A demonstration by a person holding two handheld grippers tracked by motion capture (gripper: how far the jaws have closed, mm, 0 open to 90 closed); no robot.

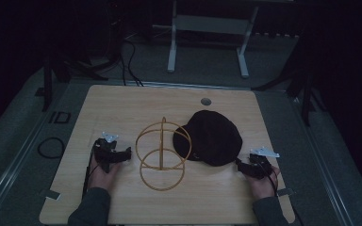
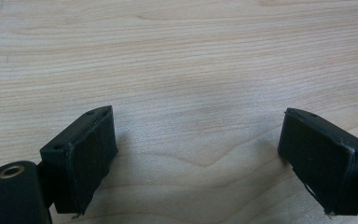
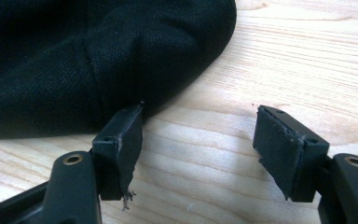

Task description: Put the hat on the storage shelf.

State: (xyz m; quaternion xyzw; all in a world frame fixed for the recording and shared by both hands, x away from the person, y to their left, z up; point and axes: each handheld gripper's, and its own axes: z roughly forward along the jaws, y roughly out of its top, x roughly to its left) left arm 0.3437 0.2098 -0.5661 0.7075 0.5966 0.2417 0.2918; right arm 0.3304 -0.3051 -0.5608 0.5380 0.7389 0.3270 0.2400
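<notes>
A black cap (image 1: 213,136) lies on the wooden table (image 1: 122,103), right of centre. A yellow wire stand (image 1: 162,154) made of rings on a post stands at the middle, its upper ring touching the cap's brim. My left gripper (image 1: 122,154) rests on the table just left of the stand, open, with bare wood between its jaws (image 2: 198,140). My right gripper (image 1: 241,165) sits at the cap's near right edge, open; in the right gripper view the black cap (image 3: 98,60) lies just beyond my right gripper (image 3: 198,140), whose left pad (image 3: 126,140) is close to the cap's rim.
A round grommet hole (image 1: 206,101) sits near the table's far edge. Beyond the table stand a white frame's legs (image 1: 172,52) and cables on a grey floor. A black cable loop (image 1: 51,147) lies left of the table.
</notes>
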